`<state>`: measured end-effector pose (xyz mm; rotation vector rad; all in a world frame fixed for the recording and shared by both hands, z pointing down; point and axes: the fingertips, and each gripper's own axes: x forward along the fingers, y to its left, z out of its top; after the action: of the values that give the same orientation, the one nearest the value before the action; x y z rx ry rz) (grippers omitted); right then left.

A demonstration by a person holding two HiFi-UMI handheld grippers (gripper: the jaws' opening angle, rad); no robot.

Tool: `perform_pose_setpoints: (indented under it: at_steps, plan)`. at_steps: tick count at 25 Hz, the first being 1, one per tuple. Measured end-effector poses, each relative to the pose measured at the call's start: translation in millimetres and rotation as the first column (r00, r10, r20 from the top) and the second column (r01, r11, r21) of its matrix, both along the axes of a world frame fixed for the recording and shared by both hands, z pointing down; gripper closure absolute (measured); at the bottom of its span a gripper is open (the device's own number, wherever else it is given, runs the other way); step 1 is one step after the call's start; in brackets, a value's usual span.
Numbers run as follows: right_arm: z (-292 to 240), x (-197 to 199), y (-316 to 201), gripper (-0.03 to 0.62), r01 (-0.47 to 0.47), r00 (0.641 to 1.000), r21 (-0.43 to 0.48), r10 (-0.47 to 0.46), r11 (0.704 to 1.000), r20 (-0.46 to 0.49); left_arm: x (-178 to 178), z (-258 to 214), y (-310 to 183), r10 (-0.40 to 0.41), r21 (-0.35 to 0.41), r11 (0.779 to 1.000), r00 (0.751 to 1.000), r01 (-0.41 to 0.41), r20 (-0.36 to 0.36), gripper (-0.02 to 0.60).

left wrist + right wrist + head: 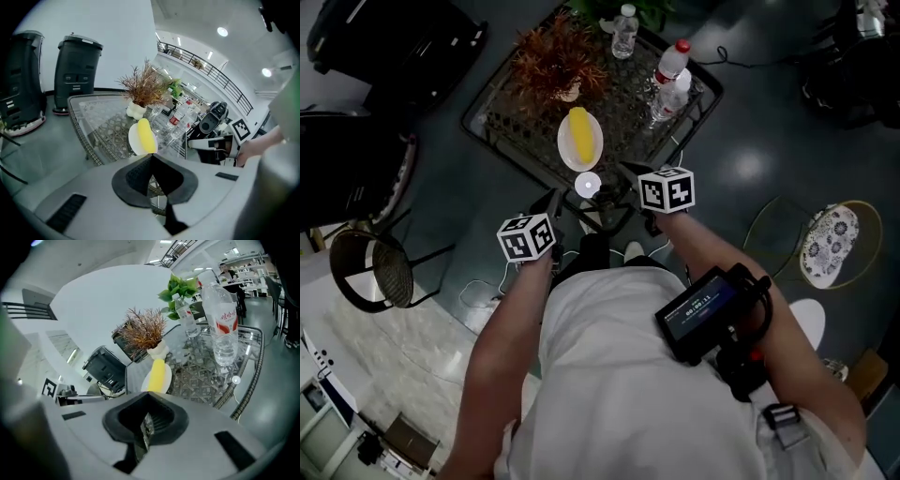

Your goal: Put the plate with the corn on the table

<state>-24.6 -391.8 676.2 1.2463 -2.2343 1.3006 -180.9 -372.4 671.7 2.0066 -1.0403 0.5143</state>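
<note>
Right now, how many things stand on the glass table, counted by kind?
Plate: 1
Corn: 1
Bottles: 3
Dried plant: 1
Total: 6
Not counted: the green plant at the far corner, because I cannot tell whether it stands on the table.

One worktop [502, 122], one plate [566, 152], one corn [580, 134], three bottles [624, 30], one dried plant [558, 61], two grippers: left gripper [152, 155], right gripper [146, 426].
</note>
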Motion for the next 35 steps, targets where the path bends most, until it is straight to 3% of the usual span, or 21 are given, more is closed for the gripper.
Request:
perform_pose_setpoints:
  at_steps: [17, 35]
  plan:
    - [-87, -8, 107, 0.586, 0.126, 0.987, 0.142, -0.138, 0.982, 0.079, 25, -82, 116, 0.011, 0.167, 0.986, 0.997, 0.001, -0.071, 0.575]
    - [-150, 7, 188, 0.586, 0.120, 0.974, 0.286, -0.169, 0.951, 0.152, 34, -143, 187, -0.006, 0.326, 0.944, 0.992, 0.048, -0.129, 0.575]
